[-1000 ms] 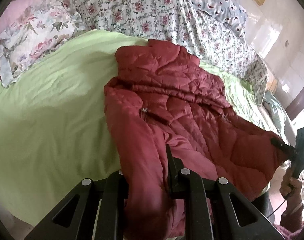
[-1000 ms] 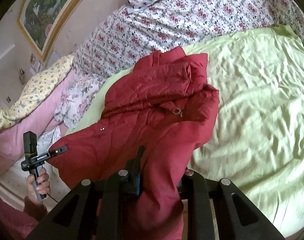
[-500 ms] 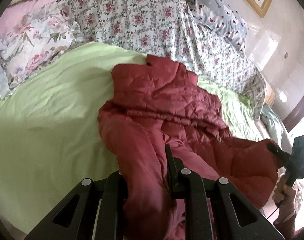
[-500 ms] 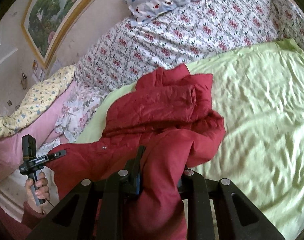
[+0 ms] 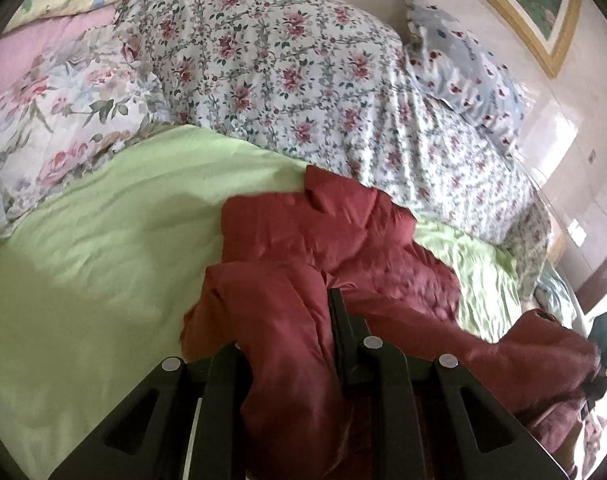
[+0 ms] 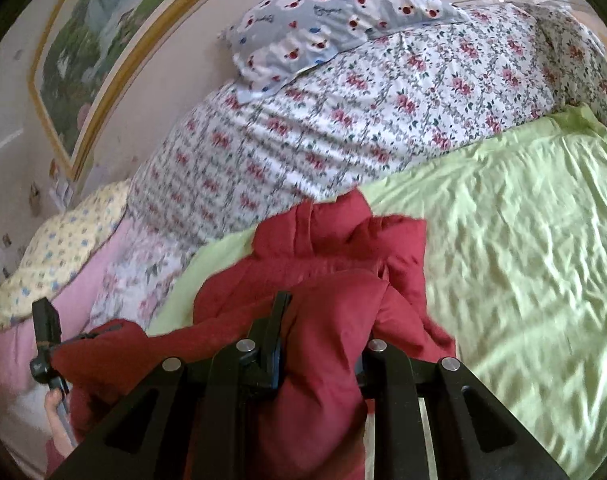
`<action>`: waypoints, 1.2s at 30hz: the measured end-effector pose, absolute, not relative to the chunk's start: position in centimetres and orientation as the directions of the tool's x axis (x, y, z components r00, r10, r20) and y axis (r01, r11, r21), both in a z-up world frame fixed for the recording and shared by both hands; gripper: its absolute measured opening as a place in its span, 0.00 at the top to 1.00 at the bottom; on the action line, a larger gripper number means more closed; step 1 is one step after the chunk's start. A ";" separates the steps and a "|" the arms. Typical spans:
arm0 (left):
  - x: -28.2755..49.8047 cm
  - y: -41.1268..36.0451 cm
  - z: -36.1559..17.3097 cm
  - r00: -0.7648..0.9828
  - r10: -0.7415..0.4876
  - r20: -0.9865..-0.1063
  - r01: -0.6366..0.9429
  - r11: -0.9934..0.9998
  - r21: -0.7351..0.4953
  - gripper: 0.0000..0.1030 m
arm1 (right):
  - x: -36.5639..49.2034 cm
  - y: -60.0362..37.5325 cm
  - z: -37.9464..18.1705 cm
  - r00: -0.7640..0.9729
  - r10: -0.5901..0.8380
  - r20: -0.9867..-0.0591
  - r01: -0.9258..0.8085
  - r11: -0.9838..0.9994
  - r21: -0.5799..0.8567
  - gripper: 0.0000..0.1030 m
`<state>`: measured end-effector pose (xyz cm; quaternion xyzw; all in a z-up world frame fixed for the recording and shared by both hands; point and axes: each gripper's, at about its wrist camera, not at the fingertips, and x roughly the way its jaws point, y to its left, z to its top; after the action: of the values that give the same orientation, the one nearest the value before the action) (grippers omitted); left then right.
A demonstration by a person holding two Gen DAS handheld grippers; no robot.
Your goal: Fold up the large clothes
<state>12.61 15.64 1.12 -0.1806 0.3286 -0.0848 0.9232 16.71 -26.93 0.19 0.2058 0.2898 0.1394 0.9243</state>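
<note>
Jacket: red quilted jacket (image 5: 343, 240) lies partly on the green sheet (image 5: 103, 280) of the bed, its far end bunched just in front of the floral quilt (image 5: 283, 72) — the near edge is raised off the bed between the two claws.
Left claw: left claw (image 5: 287, 344) is closed on a thick fold of the jacket; red cloth fills the gap between the fingers and spills over them. It also shows in the right wrist view, at that picture's left edge (image 6: 49, 344), with a corner of the jacket pinched in it.
Right claw: right claw (image 6: 323, 336) is likewise clamped on a bunch of the same hem side; it appears at the right edge of the left wrist view (image 5: 601, 344), with the cloth drawn out to it.
Why held so: one grip at each end of the near edge keeps that edge spread between the hands, so, I judge, it can be carried over the rest as one flap rather than a crumple.
Why on the bed: the sheet gives a broad, soft surface for a bulky garment.
Stage: the jacket is not yet folded flat — the far part is rumpled and a sleeve is doubled under.
Risk: slippery padded cloth could slide from a claw.
Hand: a hand (image 6: 57, 404) holds the left claw's handle.
</note>
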 end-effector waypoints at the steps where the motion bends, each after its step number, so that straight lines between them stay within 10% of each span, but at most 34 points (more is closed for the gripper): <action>1: 13.6 15.6 1.0 0.770 -0.271 -0.578 0.029 0.920 -0.392 0.82 | 17.6 -27.0 0.1 0.796 0.373 -0.476 -0.129 0.874 0.468 0.81; 36: 40.0 13.4 -5.7 0.716 -0.155 -0.681 -0.113 0.936 -0.332 0.73 | 39.8 -28.0 -9.8 0.773 0.094 -0.627 0.212 0.894 0.396 0.79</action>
<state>40.04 13.37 -5.66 -0.1779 0.3766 -0.0113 0.9091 39.82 -28.03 -9.84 0.2284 0.3354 -0.0322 0.9134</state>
